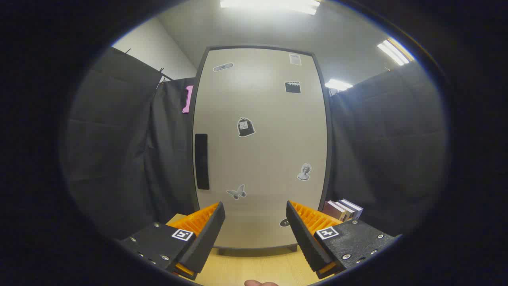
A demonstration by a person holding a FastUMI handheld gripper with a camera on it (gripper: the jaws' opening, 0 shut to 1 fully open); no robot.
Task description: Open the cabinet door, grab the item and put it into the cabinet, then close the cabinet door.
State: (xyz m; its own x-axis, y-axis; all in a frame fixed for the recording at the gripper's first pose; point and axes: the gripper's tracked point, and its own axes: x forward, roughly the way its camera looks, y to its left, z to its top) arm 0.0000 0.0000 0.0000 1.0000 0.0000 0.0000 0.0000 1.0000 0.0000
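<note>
— The gripper (255, 222)?
— Its fingers stand wide apart, holding nothing.
— And the cabinet (260, 147)?
— Pale, closed door dotted with stickers, a dark vertical handle (201, 161) at its left edge, just beyond the fingers.
— Anything nearby?
— Books (342, 209) beside its right foot.

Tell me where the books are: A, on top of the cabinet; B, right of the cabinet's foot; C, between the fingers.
B: the books stand beside the closed cabinet door, beyond the open hand-held gripper.
</note>
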